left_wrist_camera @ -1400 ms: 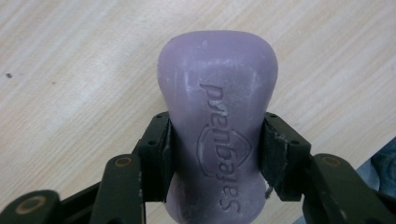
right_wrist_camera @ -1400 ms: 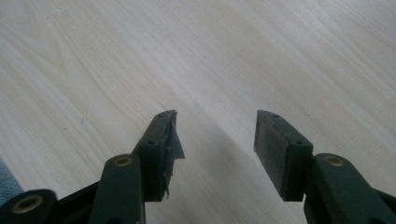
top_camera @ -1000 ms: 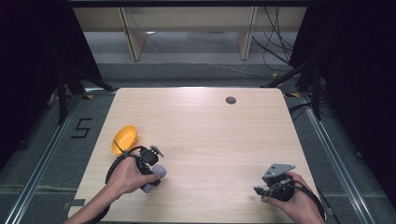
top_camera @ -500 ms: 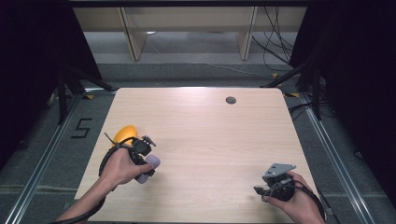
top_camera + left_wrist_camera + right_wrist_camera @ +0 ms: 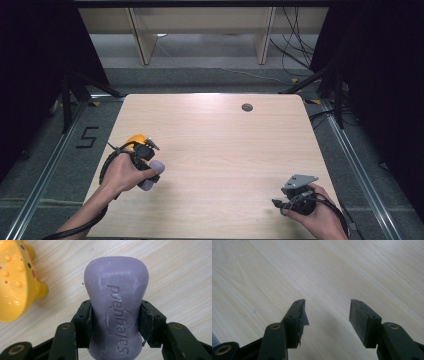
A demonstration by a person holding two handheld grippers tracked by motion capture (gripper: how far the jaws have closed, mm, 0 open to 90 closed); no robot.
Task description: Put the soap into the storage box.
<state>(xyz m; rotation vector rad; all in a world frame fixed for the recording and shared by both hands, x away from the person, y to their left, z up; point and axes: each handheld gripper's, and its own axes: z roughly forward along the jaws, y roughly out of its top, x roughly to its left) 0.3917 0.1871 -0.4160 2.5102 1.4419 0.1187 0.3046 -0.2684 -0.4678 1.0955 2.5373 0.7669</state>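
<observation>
A purple soap bar (image 5: pixel 115 305) stamped "Safeguard" is clamped by its narrow waist between the jaws of my left gripper (image 5: pixel 115 316), just above the wood. In the high view that left gripper (image 5: pixel 144 161) is near the table's left edge, with the soap bar (image 5: pixel 153 170) sticking out toward the person. A yellow dotted ceramic dish (image 5: pixel 13 282) sits right beside the soap; in the high view the dish (image 5: pixel 134 140) is partly hidden behind the hand. My right gripper (image 5: pixel 327 308) hovers open over bare wood, and in the high view the right gripper (image 5: pixel 284 202) is at the near right.
The light wooden table (image 5: pixel 225 150) has a small dark round spot (image 5: pixel 247 107) near its far edge. Black frame legs and cables stand on the floor around it. A "5" is marked on the floor at left (image 5: pixel 86 136).
My left gripper has carried the soap away from the person and slightly left, up against the yellow dish, which the hand now partly covers. The right gripper has stayed put.
</observation>
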